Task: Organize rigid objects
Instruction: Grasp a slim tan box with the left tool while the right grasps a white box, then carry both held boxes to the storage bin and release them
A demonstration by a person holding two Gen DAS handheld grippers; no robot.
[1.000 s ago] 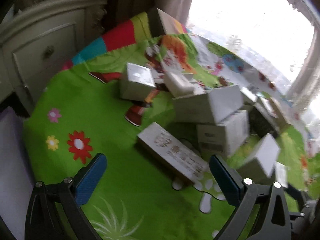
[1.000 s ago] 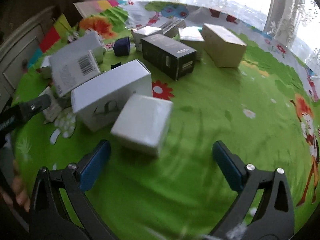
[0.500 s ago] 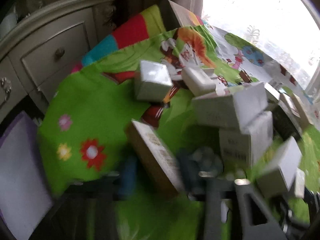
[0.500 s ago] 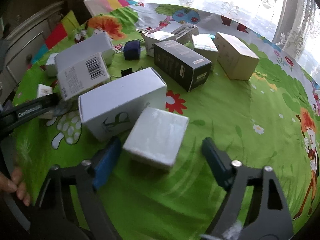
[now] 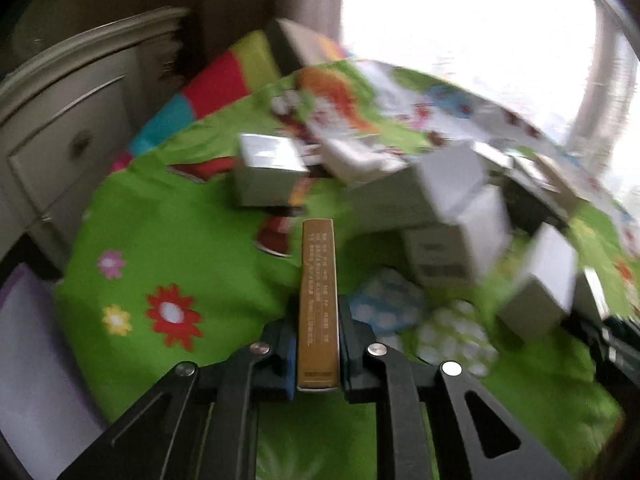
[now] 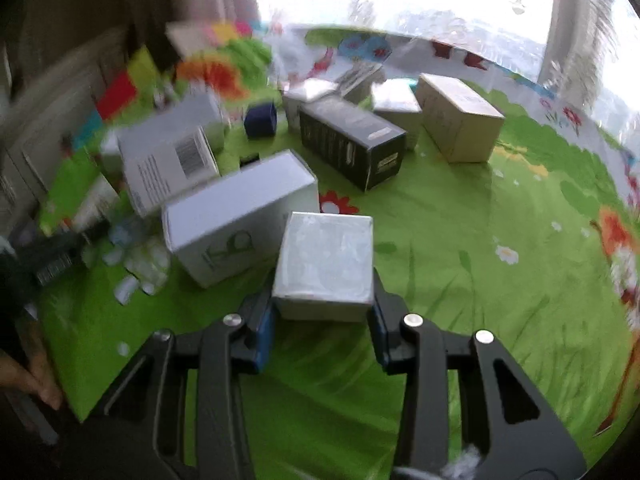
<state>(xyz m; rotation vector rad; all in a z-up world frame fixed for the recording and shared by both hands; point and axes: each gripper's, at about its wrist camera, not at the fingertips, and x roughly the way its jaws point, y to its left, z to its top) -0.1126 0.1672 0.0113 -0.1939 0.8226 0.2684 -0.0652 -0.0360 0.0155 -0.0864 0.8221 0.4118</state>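
The left gripper (image 5: 318, 354) has just closed and now pinches a thin gold-edged box (image 5: 318, 300), held on edge at lower centre of the left view. The right gripper (image 6: 322, 320) has just been closing too; its pads press both sides of a pale silvery box (image 6: 326, 264) at the centre of the right view.

Open room: the green cloth (image 6: 500, 320) is bare over the whole lower right of the right view, out to its far white border by the window. In the left view, bare cloth with printed flowers fills the lower left, ending at a cream drawer cabinet (image 5: 68, 136) along the left edge.

Only the right view shows the black box (image 6: 352, 144), the tan box (image 6: 460, 118) and a small blue cube (image 6: 261, 120) in the upper middle, and fingers (image 6: 38, 380) at the lower left edge. A big white box (image 6: 240, 216) lies just left of the silvery one. The left view alone shows a blurred cluster of white boxes (image 5: 440, 200) at the right.
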